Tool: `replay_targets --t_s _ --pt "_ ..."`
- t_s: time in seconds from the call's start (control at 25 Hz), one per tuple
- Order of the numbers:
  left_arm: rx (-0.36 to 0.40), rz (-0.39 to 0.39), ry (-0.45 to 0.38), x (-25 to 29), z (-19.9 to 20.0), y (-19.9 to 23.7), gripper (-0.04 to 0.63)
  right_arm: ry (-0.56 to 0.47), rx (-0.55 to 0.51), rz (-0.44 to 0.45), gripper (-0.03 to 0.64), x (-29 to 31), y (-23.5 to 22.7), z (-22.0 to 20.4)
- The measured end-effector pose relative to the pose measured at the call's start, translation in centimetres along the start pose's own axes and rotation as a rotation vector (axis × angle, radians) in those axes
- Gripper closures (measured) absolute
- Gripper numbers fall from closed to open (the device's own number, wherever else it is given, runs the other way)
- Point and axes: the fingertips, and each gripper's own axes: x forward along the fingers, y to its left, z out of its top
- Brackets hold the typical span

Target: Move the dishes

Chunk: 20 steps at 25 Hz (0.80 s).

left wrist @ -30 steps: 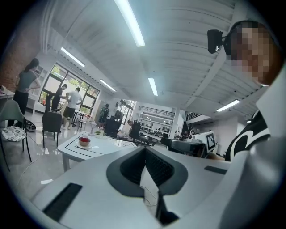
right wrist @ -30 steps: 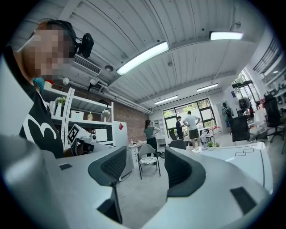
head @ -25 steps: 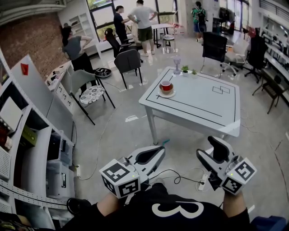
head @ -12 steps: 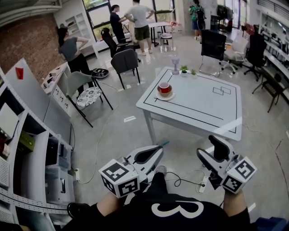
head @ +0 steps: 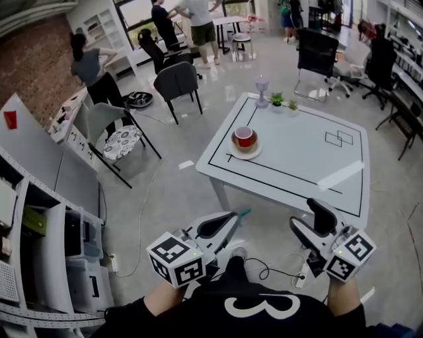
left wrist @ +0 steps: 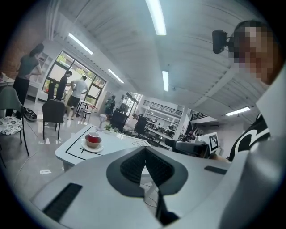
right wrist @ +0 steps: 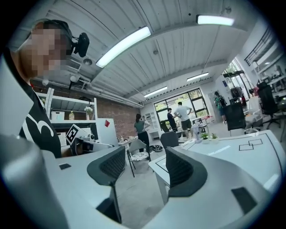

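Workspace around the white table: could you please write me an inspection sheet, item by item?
Surface: white table, black outline marked, mostly bare.
Job's things: red cup on saucer, toward the table's left edge.
Clutter: small vase, two little plants at far edge.
Grippers: left gripper shut, empty; right gripper open, empty; both short of the table.
Cables: cable on floor near the person.
Surroundings: chairs, shelving, people standing beyond.

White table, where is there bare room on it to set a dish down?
The widest bare patch on the white table lies between the red cup on its saucer and the drawn rectangles, and runs to the near edge. The far corner is crowded: a purple goblet and two small plants stand there.
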Motion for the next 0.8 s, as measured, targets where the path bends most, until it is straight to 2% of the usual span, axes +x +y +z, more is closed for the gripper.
replay_targets --t_s 0.48,0.8 --pt "-0.060 -0.027 0.071 9.8 4.6 16.6 0.594 0.068 0.089 -0.078 0.344 14.5 -11.5 1.0" --pt "-0.073 -0.037 0.095 12.3 5.3 22.8 0.594 0.134 0.106 -0.107 0.347 20.8 -14.5 0.1"
